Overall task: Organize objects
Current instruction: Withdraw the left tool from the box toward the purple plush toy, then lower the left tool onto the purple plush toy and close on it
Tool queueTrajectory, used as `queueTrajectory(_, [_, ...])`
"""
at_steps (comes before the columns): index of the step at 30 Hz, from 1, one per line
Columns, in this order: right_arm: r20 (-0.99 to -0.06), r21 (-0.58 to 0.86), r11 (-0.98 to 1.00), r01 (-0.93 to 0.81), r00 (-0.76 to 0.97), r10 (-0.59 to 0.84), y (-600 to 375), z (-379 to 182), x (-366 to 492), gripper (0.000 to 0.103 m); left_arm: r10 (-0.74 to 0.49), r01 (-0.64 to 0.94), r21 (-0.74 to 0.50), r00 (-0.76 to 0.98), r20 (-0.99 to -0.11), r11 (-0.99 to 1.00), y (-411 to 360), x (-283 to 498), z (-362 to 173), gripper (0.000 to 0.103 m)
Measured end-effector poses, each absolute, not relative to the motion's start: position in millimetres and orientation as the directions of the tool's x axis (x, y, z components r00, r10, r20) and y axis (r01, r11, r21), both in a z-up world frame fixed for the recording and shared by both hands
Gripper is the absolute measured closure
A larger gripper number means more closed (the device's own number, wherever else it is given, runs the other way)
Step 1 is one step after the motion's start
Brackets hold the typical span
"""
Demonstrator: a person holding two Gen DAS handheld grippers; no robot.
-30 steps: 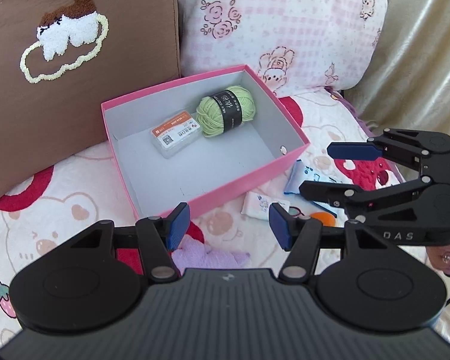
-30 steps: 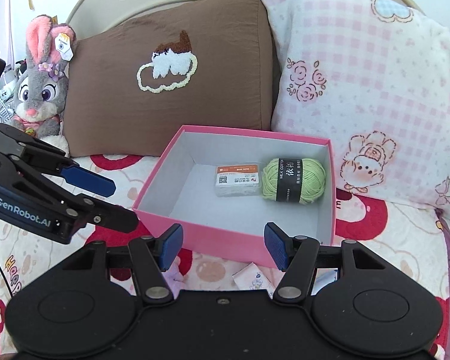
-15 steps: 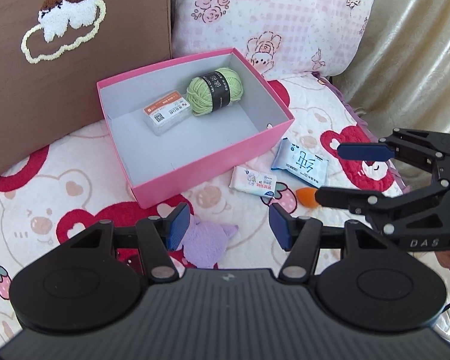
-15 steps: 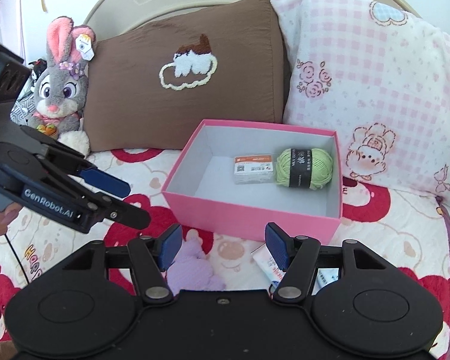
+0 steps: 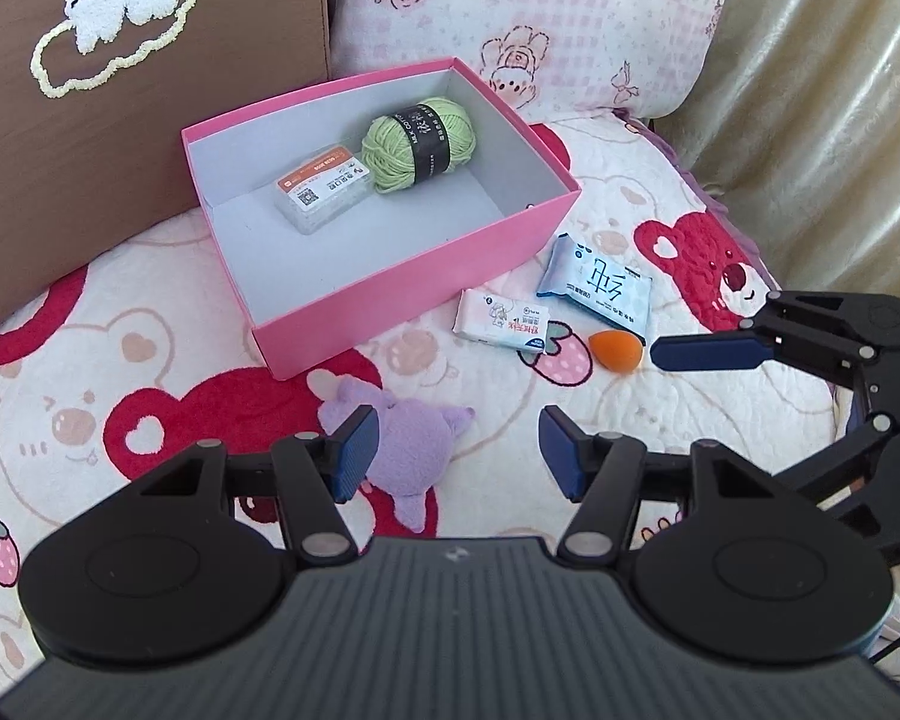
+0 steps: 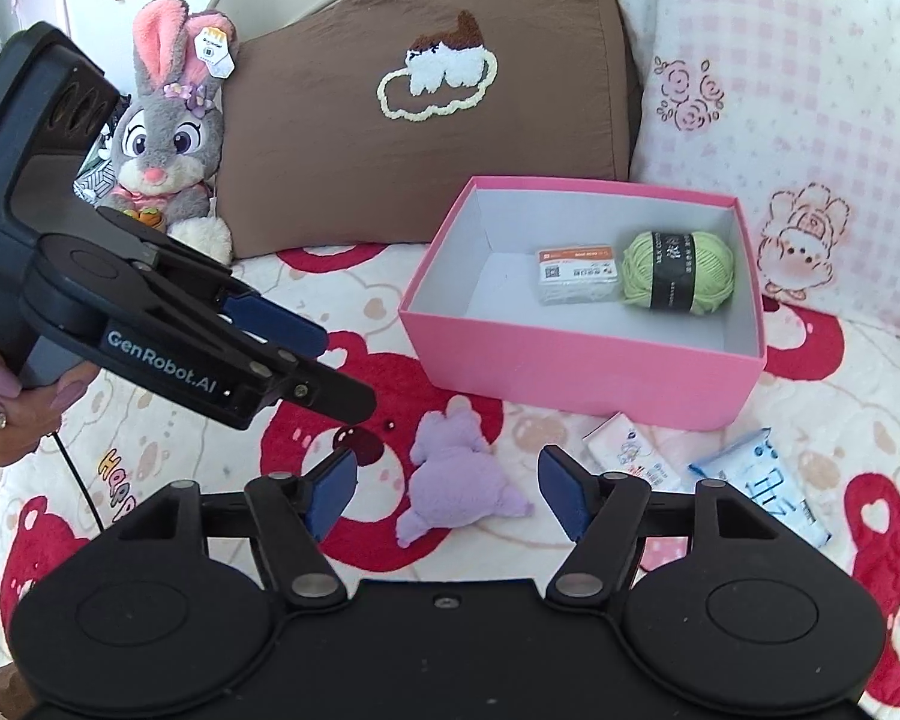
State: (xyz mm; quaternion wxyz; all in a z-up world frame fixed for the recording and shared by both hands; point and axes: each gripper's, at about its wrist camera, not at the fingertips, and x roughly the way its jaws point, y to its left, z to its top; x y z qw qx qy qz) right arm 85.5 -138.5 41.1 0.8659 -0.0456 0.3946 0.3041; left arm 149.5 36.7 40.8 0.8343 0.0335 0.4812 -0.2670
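Observation:
A pink box point(image 5: 426, 285) point(image 6: 570, 372) on the bed holds a green yarn ball point(image 5: 420, 141) point(image 6: 678, 273) and a small clear card case point(image 5: 324, 186) point(image 6: 576, 273). In front of it lie a purple plush toy point(image 5: 411, 456) point(image 6: 456, 474), a white tissue pack point(image 5: 504, 321) point(image 6: 630, 450), a blue wipes pack point(image 5: 597, 285) point(image 6: 762, 486) and an orange sponge point(image 5: 615, 351). My left gripper point(image 5: 459, 453) is open and empty just above the plush. My right gripper point(image 6: 447, 489) is open and empty, also over the plush.
A brown cushion point(image 6: 414, 120) and a pink checked pillow point(image 6: 780, 90) stand behind the box. A grey rabbit plush point(image 6: 168, 138) sits at the far left. A beige curtain point(image 5: 822, 90) hangs at the right. The bedspread point(image 5: 90, 360) has a red bear print.
Both grippers have pulled back from the box and risen, so the plush toy, the packs and the sponge have come into view. Both stay open and empty.

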Motion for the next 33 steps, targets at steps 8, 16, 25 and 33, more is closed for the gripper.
queueTrajectory(8, [-0.713, 0.242, 0.825, -0.51, 0.484, 0.508, -140.2, 11.8, 85.0, 0.03, -0.411, 0.47, -0.213, 0.371, -0.833, 0.857, 35.2, 149.7, 22.1, 0.044])
queueTrajectory(16, [-0.723, 0.248, 0.806, -0.538, 0.45, 0.523, -126.5, -5.2, 85.0, 0.027, -0.399, 0.494, -0.196, 0.347, -0.849, 0.847, 30.0, 140.0, 14.8, 0.042])
queueTrajectory(25, [-0.722, 0.266, 0.802, -0.535, 0.441, 0.533, -110.8, -36.9, 90.6, 0.017, -0.42, 0.466, -0.243, 0.325, -0.847, 0.851, 31.0, 154.6, -18.6, 0.039])
queueTrajectory(33, [-0.727, 0.269, 0.818, -0.508, 0.451, 0.518, -97.0, -79.7, 116.0, 0.013, -0.435, 0.405, -0.296, 0.31, -0.845, 0.865, 33.5, 181.3, -55.3, 0.039])
